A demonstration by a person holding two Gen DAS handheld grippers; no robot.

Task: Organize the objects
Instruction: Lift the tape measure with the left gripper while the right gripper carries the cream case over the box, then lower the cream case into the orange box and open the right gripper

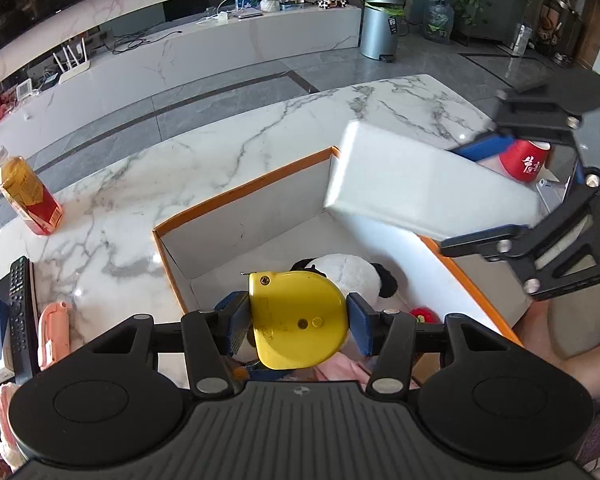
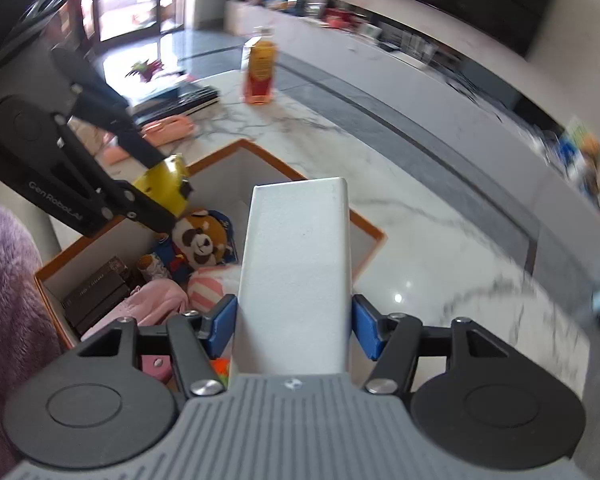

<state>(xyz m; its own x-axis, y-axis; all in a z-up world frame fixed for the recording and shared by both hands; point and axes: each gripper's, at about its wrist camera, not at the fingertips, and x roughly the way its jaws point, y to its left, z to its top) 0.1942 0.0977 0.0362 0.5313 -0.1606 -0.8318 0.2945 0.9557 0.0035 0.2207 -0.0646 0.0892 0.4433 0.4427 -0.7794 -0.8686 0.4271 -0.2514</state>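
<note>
The left tool (image 1: 298,322) is clamped at about half its spread on a yellow tape measure (image 1: 296,320), which hangs over the near part of the orange-rimmed storage box (image 1: 244,192). The right tool (image 2: 294,328) is likewise part-way closed on a long white box (image 2: 296,272), its blue pads (image 2: 364,328) flat against the two long sides, and that box is held tilted over the storage box's right-hand wall. Both loads look bound for the storage box on the marble desk (image 1: 112,208), where a panda plush (image 2: 198,240), a pink striped item and some dark boxes already lie. To do this well, I would lower the tape measure into the bare floor patch near the plush rather than dropping it, and bring the white box down level along the wall. Sequence the two so the tools do not collide above the opening. A drink bottle (image 1: 26,192) and a remote control (image 1: 20,316) wait on the desk.
</note>
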